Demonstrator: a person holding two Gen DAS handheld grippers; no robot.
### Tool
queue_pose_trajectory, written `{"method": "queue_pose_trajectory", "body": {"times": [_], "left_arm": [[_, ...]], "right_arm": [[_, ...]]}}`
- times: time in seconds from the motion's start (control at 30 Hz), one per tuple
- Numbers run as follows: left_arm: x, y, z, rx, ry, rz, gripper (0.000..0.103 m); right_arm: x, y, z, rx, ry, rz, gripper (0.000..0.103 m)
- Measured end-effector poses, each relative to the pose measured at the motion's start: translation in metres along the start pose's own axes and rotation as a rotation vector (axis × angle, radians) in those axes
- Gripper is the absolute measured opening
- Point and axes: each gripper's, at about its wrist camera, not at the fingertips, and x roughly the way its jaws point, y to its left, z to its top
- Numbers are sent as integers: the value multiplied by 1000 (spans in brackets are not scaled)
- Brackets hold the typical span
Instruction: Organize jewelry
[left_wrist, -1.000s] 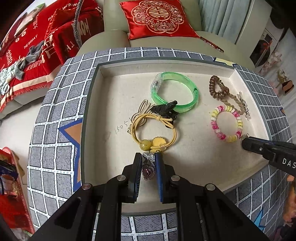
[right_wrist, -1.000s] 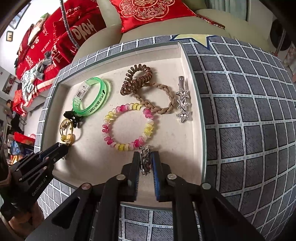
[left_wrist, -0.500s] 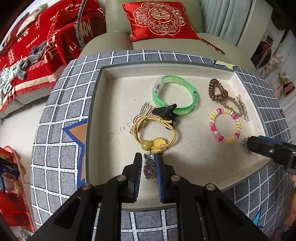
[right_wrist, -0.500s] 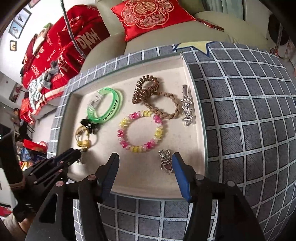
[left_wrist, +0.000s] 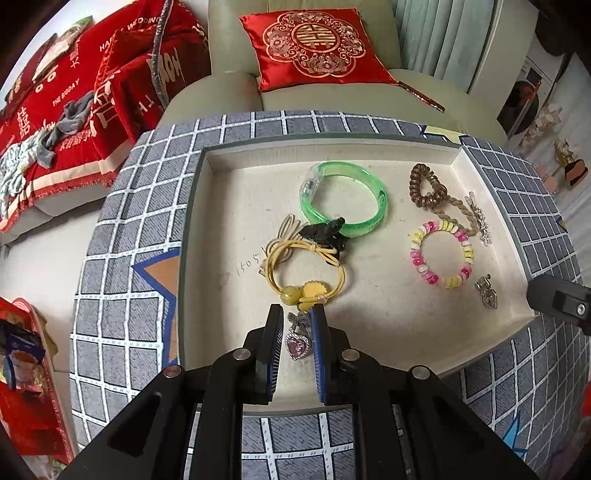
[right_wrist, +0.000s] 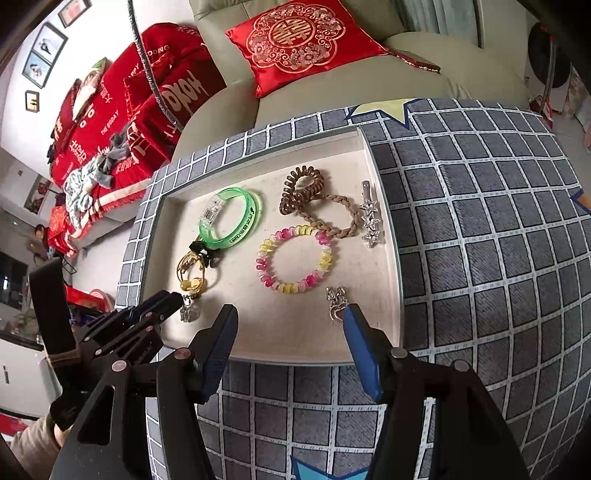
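A beige tray (left_wrist: 388, 314) lies on a grey checked cushion. My left gripper (left_wrist: 296, 325) is shut on a purple heart pendant (left_wrist: 297, 343) just above the tray's near edge, close to a yellow beaded hair tie (left_wrist: 303, 291). In the right wrist view the same left gripper (right_wrist: 173, 295) shows at the left with that pendant (right_wrist: 190, 314) dangling. My right gripper (right_wrist: 290, 312) stands open over the tray's (right_wrist: 295, 332) near right corner. A silver heart pendant (right_wrist: 334, 304) lies loose on the tray by its right fingertip. That silver pendant (left_wrist: 487, 293) also shows in the left wrist view.
The tray also holds a green bangle (right_wrist: 243, 225), a pink and yellow coil bracelet (right_wrist: 291, 286), a brown spiral hair tie (right_wrist: 291, 199), a braided tie (right_wrist: 332, 229), a star hair clip (right_wrist: 370, 218) and a black clip (left_wrist: 325, 230). A sofa with red cushions (left_wrist: 314, 48) stands behind.
My right gripper opened and let go of the silver heart pendant, which now lies on the tray, then drew up and back. The left gripper kept still with its pendant.
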Motion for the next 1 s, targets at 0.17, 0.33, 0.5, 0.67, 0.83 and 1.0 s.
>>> {"method": "queue_pose_trajectory", "body": {"times": [0.17,0.33,0.5,0.67,0.83,1.0], "left_arm": [[-4,3,2,-12,-16,9,31],[-10,3,4,-9,-37,-9,42],[-24,7,5,-25,-80,11,103],[-28,8,4,-30,-69,13,103],[-33,7,-3,-31,-56,26,103],[-37,8,-14,-36,-38,51,103]], "right_arm": [[-6,-2,-1,10,-14,-14,63],[-11,-5,-3,26,-25,-23,63],[-14,-7,-6,31,-27,-32,63],[-16,-5,-7,26,-31,-45,63],[-20,-2,-11,12,-43,-53,80],[-19,-2,-17,22,-24,-64,82]]}}
